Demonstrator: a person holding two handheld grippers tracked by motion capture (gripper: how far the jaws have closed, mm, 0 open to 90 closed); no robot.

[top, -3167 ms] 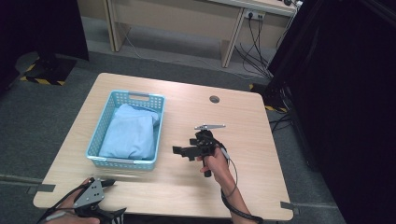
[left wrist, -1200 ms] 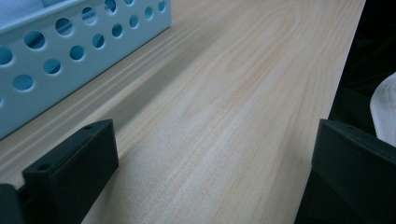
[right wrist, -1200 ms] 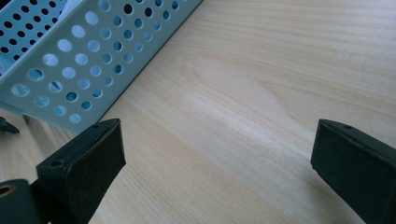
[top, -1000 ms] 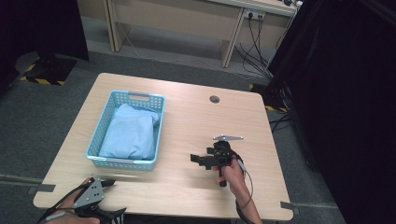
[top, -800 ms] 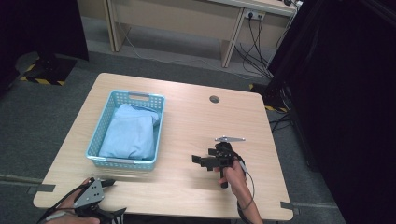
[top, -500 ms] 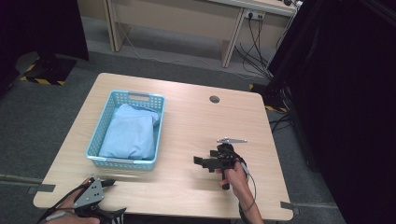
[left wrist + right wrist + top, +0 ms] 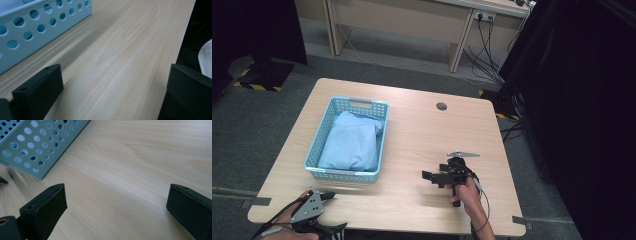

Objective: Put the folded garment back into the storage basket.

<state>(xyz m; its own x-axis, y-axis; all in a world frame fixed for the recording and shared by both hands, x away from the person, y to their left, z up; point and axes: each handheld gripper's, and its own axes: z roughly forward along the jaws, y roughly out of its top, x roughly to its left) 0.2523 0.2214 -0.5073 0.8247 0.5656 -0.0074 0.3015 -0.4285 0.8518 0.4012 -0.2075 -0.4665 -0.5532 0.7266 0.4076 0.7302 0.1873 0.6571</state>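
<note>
Pale blue cloth (image 7: 352, 142) already lies folded inside the basket (image 7: 382, 131), well to the left of our right gripper (image 7: 432, 176). Both it and the left gripper (image 7: 326, 196) gape wide, empty; we judge nothing remains.

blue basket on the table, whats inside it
A folded light blue cloth lies inside the blue basket and covers nearly its whole floor. Anything lying under the cloth is hidden. Both tools sit outside the basket.

Grey carpet floor (image 7: 257, 130), pale wooden desk (image 7: 402, 30) behind, black curtains (image 7: 582, 100) at right.
</note>
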